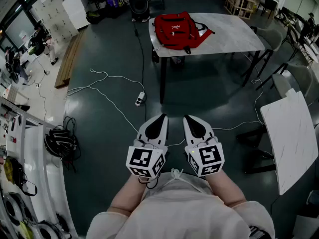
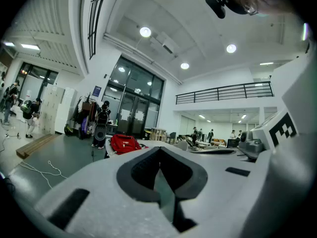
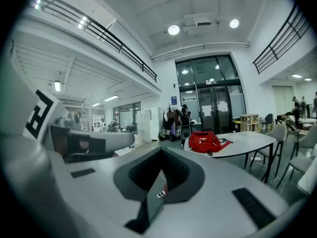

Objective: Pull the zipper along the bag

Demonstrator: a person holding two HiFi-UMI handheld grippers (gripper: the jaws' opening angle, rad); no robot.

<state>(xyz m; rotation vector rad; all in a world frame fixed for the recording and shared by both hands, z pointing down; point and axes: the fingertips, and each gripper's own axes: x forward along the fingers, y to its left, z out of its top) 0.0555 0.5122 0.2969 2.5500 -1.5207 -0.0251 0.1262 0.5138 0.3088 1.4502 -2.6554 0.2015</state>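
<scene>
A red backpack (image 1: 177, 30) lies on the left end of a pale marble-topped table (image 1: 234, 34), far ahead of me across the floor. It also shows small in the left gripper view as the red backpack (image 2: 124, 143) and in the right gripper view as the red backpack (image 3: 204, 141). My left gripper (image 1: 160, 118) and right gripper (image 1: 191, 119) are held side by side close to my body, well short of the table. Both point toward the bag. The left gripper (image 2: 159, 155) has its jaws together with nothing between them. So does the right gripper (image 3: 160, 157).
White cables (image 1: 107, 86) and a power strip (image 1: 140, 99) lie on the dark floor between me and the table. A coil of black cable (image 1: 61, 143) sits at the left beside a white bench. Another white table (image 1: 289, 133) stands at the right, with chairs (image 1: 294, 78) behind it.
</scene>
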